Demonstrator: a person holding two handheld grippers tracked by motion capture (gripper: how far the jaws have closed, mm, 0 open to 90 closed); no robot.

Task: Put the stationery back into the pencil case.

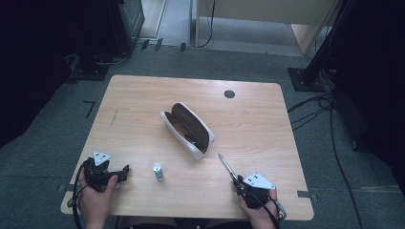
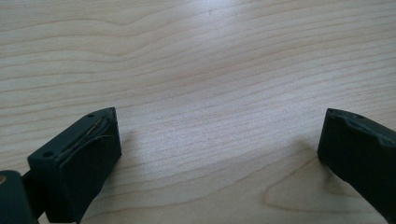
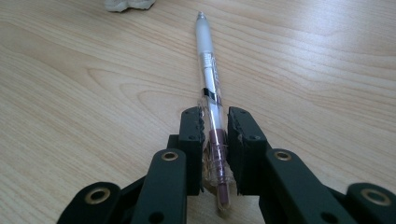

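From the high view, a pale wooden desk (image 1: pixel 143 95) with rounded corners stands on grey carpet. An open white oblong pencil case with a dark brown lining (image 1: pixel 187 130) lies slantwise at its middle. Nearer the person, a small white cylinder with a green band (image 1: pixel 157 171) stands upright, well apart from the case. The left tongs (image 1: pixel 125 171) rest near the desk's front left corner, pointing toward the cylinder. The right tongs (image 1: pixel 237 180) sit near the front right, with a translucent white and clear plastic pen (image 1: pixel 226 165) sticking out toward the case.

In the left gripper view, the left tongs (image 2: pixel 219 140) stand wide open over bare wood.

In the right gripper view, the right tongs (image 3: pixel 215 127) are clamped on the pen (image 3: pixel 208 74) near its reddish rear end; its tip points away, toward the case's white edge (image 3: pixel 128 4).
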